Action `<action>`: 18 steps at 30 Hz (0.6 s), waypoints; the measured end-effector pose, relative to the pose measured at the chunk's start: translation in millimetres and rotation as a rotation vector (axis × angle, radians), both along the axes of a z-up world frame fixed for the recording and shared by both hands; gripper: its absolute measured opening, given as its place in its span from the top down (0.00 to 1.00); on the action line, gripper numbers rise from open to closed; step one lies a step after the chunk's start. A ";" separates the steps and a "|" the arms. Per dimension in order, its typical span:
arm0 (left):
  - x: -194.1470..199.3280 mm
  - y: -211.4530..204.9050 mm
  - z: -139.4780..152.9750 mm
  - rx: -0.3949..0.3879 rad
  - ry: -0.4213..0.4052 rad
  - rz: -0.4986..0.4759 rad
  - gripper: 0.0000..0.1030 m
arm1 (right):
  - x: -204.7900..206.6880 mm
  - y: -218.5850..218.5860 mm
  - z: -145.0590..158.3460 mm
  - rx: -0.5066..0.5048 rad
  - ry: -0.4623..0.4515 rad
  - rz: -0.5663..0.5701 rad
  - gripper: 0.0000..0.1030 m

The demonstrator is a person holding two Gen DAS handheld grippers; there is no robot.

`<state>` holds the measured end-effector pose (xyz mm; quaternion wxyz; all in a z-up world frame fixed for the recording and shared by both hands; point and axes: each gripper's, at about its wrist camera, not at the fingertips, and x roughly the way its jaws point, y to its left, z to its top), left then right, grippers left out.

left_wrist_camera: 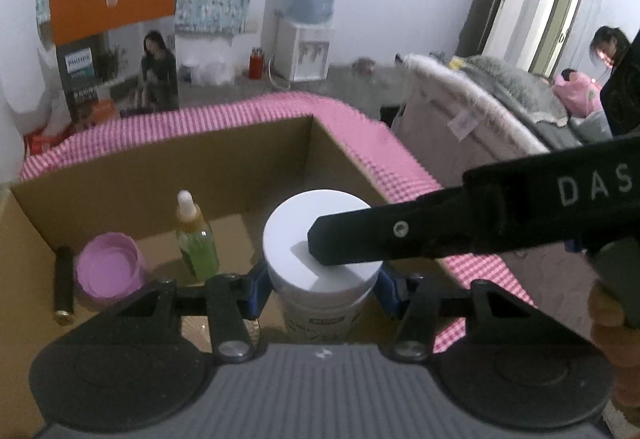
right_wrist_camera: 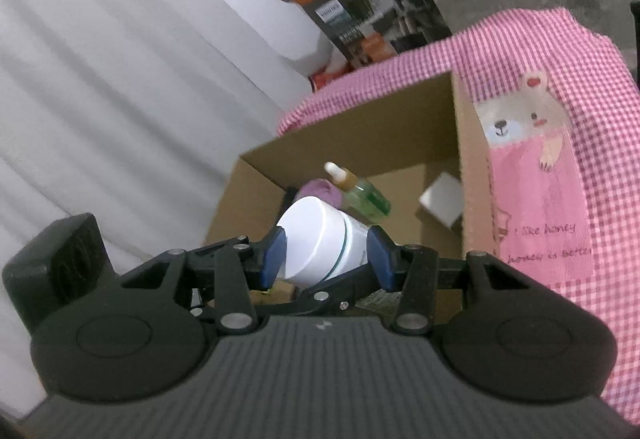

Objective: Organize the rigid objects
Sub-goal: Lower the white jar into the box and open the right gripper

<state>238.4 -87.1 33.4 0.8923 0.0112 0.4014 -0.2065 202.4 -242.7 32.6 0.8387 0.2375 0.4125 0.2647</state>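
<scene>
Both grippers' blue pads pressed the same white jar (left_wrist_camera: pixel 322 243): the left gripper (left_wrist_camera: pixel 320 289) clamped its body low in the left wrist view, jar upright, lid facing up. Across that lid lay a finger of the right gripper (right_wrist_camera: pixel 326 253). From the right wrist view, at lower centre, the jar's axis leaned toward upper left. Beyond it, inside the box (left_wrist_camera: pixel 160 163), stood a green bottle (left_wrist_camera: pixel 197 239), nozzle up, beside a purple lid (left_wrist_camera: pixel 107 269) and a dark tube (left_wrist_camera: pixel 64 283).

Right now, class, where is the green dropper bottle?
In the left wrist view the green dropper bottle stands upright inside the cardboard box, between the pink lid on its left and the white jar on its right.
</scene>
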 end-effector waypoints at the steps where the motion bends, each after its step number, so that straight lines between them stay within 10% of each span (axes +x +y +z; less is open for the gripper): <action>1: 2.0 -0.8 -3.1 0.006 0.009 0.000 0.47 | 1.6 1.8 -4.1 -0.007 0.003 0.005 0.56; 18: 16.7 -17.1 -17.8 0.039 0.068 -0.013 0.47 | 18.9 6.8 -23.2 -0.086 0.008 0.028 0.51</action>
